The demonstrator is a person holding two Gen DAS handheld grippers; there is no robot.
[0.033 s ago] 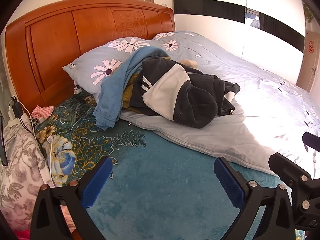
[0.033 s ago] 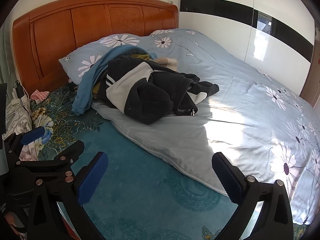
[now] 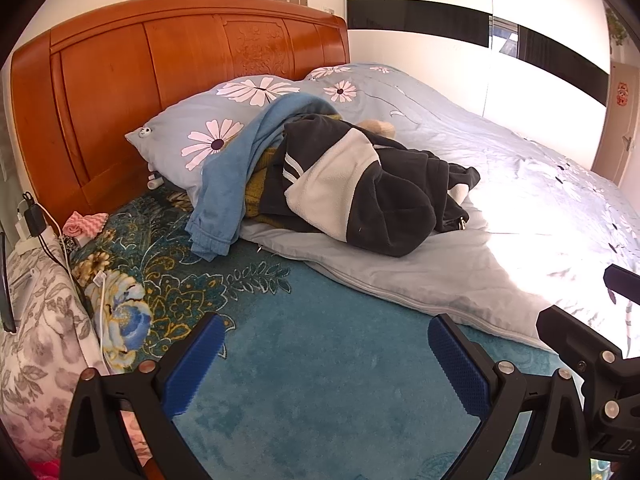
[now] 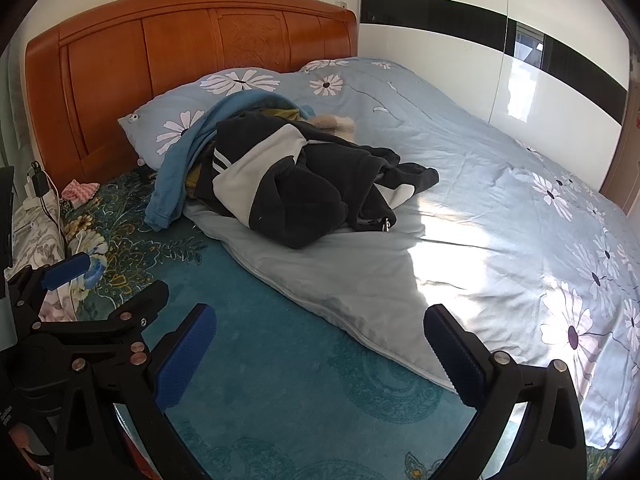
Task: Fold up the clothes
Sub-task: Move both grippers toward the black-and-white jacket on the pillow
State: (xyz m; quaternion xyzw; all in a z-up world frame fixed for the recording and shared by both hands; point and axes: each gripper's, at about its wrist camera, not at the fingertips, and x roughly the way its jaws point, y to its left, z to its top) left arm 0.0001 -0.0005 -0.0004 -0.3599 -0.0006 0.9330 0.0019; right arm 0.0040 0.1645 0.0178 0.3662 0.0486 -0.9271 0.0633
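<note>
clothes pile [image 3: 340,184] on bed, well beyond both gaping, empty grippers

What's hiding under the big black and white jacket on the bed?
Under the black and white jacket a mustard-yellow garment peeks out, beside a blue garment, and something beige shows behind. The pile rests on the light-blue quilt. Anything deeper is covered.

Wooden headboard [image 3: 160,80], daisy pillow [image 3: 192,132], blue quilt [image 4: 480,200].

Black-and-white jacket [image 3: 360,196]; blue trousers [image 3: 236,168]; daisy-print duvet [image 4: 520,216].
</note>
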